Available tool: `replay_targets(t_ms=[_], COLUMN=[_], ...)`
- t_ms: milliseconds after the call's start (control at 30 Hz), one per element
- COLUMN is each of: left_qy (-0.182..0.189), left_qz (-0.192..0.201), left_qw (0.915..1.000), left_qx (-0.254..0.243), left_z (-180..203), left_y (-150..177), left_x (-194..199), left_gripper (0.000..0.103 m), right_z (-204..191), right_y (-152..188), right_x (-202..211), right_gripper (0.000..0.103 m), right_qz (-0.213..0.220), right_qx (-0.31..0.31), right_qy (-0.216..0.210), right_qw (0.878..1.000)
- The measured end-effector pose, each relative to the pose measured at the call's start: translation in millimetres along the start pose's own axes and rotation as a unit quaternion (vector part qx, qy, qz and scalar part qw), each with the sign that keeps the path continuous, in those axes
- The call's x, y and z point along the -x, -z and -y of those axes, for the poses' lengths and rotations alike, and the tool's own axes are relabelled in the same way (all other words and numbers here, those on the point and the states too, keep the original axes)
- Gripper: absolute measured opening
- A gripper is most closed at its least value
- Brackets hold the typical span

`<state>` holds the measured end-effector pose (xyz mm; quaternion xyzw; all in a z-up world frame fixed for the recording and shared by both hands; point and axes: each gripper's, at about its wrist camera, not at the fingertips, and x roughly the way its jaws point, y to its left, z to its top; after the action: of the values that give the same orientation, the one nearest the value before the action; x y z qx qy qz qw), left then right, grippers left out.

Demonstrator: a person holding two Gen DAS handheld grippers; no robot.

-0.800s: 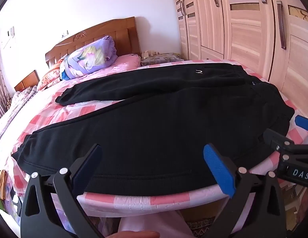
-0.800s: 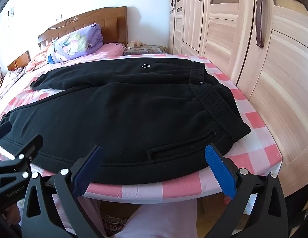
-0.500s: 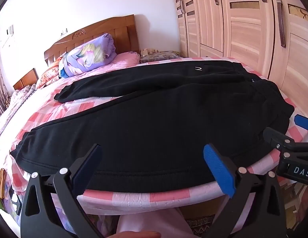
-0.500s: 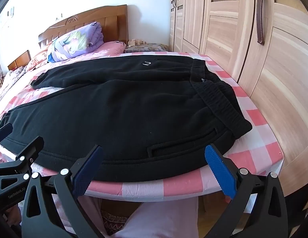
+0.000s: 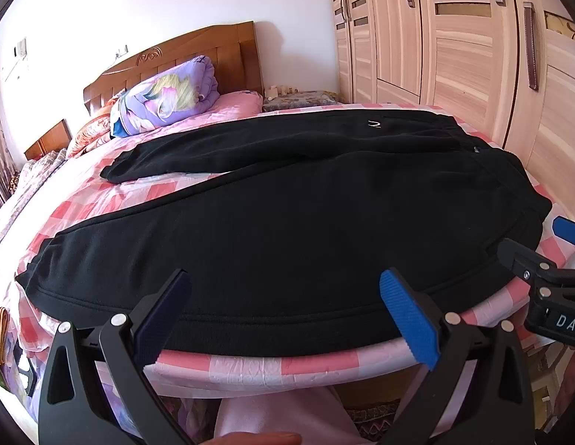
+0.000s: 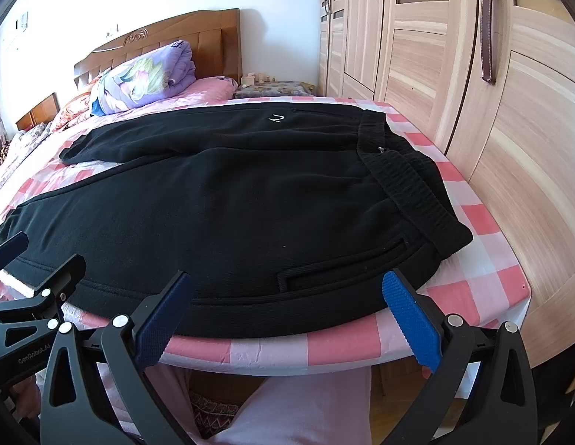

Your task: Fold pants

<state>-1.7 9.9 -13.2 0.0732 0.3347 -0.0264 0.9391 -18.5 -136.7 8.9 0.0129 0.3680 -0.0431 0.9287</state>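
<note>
Black pants [image 5: 287, 222] [image 6: 231, 204] lie spread flat across a pink checked bed [image 5: 272, 361] [image 6: 480, 222], legs running left, ribbed waistband [image 6: 406, 185] at the right. A small white logo [image 6: 276, 118] shows on the far leg. My left gripper [image 5: 283, 315] hovers open over the near leg's front hem edge, nothing between its blue pads. My right gripper [image 6: 285, 315] stands open above the near edge beside a pocket slit [image 6: 343, 263], also empty. Each gripper shows at the edge of the other's view: right gripper [image 5: 547, 259], left gripper [image 6: 35, 278].
A folded purple quilt [image 5: 165, 96] and pillows lie at the wooden headboard [image 5: 176, 59]. Wardrobe doors [image 6: 472, 74] stand close along the bed's right side. A nightstand [image 6: 272, 89] sits in the far corner. A person's pink-clad leg [image 6: 306, 408] is below the bed edge.
Both grippers have eased slightly forward and up over the bed edge; the pants sit a little lower in both views. Jaws unchanged, pants untouched.
</note>
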Motion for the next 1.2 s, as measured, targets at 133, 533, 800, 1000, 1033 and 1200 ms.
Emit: replay_targets(t_ms=[133, 533, 800, 1000, 1033, 1200], left_qy=[0.001, 0.003, 0.003, 0.003, 0.003, 0.002], left_qz=[-0.003, -0.005, -0.007, -0.007, -0.007, -0.006], left_qw=[1.0000, 0.9999, 0.9999, 0.9999, 0.9999, 0.9999], left_qx=[0.002, 0.009, 0.009, 0.010, 0.011, 0.015], left_z=[0.2, -6.4, -5.8, -5.9, -6.1, -6.9], left_y=[-1.2, 0.2, -0.3, 0.7, 1.2, 4.7], left_x=[-0.9, -3.0, -4.5, -4.0, -3.6, -1.6], left_gripper=[0.102, 0.102, 0.102, 0.102, 0.102, 0.102], right_z=[-0.2, -1.1, -1.7, -1.9, -2.0, -2.3], right_y=[0.3, 1.1, 1.8, 1.6, 2.5, 4.1], right_x=[0.4, -0.9, -1.1, -1.0, -1.4, -1.1], right_gripper=[0.099, 0.099, 0.099, 0.099, 0.099, 0.099], right_qz=[-0.001, -0.001, -0.002, -0.003, -0.004, -0.005], right_qx=[0.000, 0.003, 0.002, 0.002, 0.002, 0.002], right_qy=[-0.001, -0.002, -0.002, -0.002, -0.003, -0.003], right_qw=[1.000, 1.000, 1.000, 1.000, 1.000, 1.000])
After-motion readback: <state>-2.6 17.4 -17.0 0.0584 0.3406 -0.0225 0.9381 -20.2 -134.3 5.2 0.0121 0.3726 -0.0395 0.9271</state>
